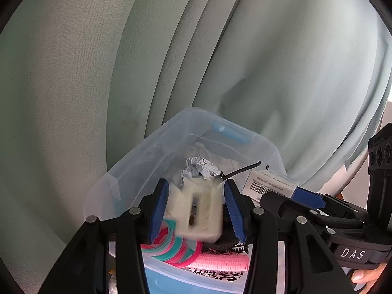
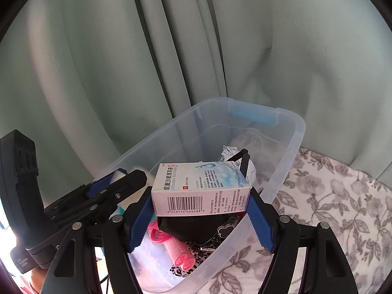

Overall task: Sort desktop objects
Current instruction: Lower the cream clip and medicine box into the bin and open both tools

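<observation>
A clear plastic bin (image 1: 137, 156) (image 2: 291, 132) holds sorted items: crumpled paper (image 1: 199, 169), pink hair rollers (image 1: 220, 261) (image 2: 178, 254), pink and teal coil bands (image 1: 171, 245) and black patterned fabric (image 2: 203, 227). My left gripper (image 1: 196, 208) hovers over the bin with its jaws apart; a blurred cream-white block (image 1: 198, 213) sits between the pads, its grip unclear. My right gripper (image 2: 201, 210) is shut on a white and blue eye-drop box (image 2: 198, 188) (image 1: 269, 183) above the bin.
A pale green curtain (image 1: 171, 49) (image 2: 171, 49) hangs close behind the bin. The bin stands on a floral cloth (image 2: 330, 208). Each gripper shows in the other's view, the two side by side over the bin.
</observation>
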`<state>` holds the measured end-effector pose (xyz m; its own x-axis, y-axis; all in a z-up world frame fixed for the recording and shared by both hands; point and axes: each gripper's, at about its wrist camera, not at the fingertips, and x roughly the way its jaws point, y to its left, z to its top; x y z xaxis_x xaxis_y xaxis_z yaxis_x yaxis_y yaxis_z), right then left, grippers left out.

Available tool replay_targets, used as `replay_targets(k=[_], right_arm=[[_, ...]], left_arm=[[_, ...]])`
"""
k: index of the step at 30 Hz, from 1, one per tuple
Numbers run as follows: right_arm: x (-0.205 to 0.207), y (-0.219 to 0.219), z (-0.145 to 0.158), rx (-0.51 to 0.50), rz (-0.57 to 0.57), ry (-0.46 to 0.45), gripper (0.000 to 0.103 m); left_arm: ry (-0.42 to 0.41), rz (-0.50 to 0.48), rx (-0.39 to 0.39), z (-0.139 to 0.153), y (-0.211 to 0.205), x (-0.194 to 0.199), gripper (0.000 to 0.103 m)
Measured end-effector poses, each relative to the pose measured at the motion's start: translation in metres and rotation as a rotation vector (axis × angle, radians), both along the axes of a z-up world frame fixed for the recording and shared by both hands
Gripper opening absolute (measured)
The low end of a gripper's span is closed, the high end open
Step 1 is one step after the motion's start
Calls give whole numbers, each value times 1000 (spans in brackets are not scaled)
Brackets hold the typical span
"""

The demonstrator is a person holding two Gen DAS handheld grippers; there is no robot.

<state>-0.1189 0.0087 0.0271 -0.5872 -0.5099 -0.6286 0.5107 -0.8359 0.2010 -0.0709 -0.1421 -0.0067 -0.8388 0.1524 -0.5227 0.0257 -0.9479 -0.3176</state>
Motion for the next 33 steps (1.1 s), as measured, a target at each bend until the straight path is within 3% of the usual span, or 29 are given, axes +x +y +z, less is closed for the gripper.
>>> replay_targets(k=[16,29,33], right_arm=[[-4,-3,0,-13,-8,8,77],[12,2,10,-7,-27,57,92],[24,8,16,-1,-45,53,94]], left_arm=[[6,29,-18,8,2,7,66],[30,12,-62,22,8,27,77],[26,27,-93,26,10,28,87]])
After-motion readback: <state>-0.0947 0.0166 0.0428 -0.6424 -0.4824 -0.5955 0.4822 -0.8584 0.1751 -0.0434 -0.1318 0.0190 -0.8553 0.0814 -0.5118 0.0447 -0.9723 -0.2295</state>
